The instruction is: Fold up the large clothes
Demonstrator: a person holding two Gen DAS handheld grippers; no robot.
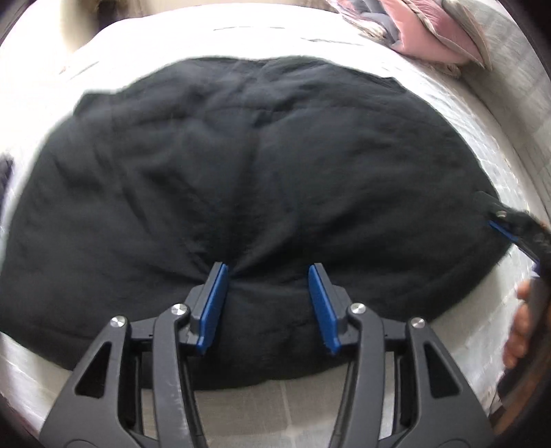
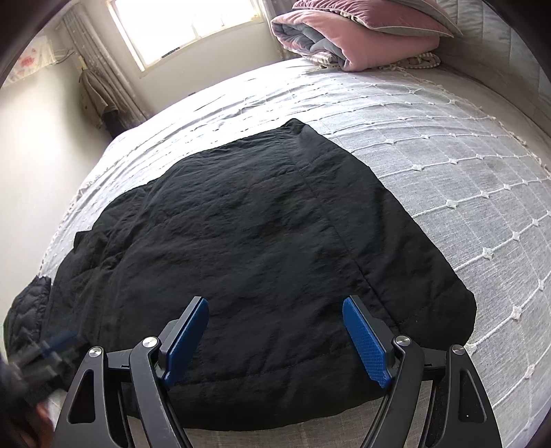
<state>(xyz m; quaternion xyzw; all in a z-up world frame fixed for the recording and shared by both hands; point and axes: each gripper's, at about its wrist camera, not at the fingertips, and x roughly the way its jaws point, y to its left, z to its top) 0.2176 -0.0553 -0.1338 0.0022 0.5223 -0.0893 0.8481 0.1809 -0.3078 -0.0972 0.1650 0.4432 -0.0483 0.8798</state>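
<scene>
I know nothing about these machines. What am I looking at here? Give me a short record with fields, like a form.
Place: bedroom, on a bed with a grey-white knotted grid bedspread
Item being folded: large black padded fabric garment, spread flat and wrinkled
Left tool: open, blue pads over the garment's near edge
Right tool: open, over the near edge, gripping nothing
Other things: folded pink and grey quilt at the bed's far end; bright window
</scene>
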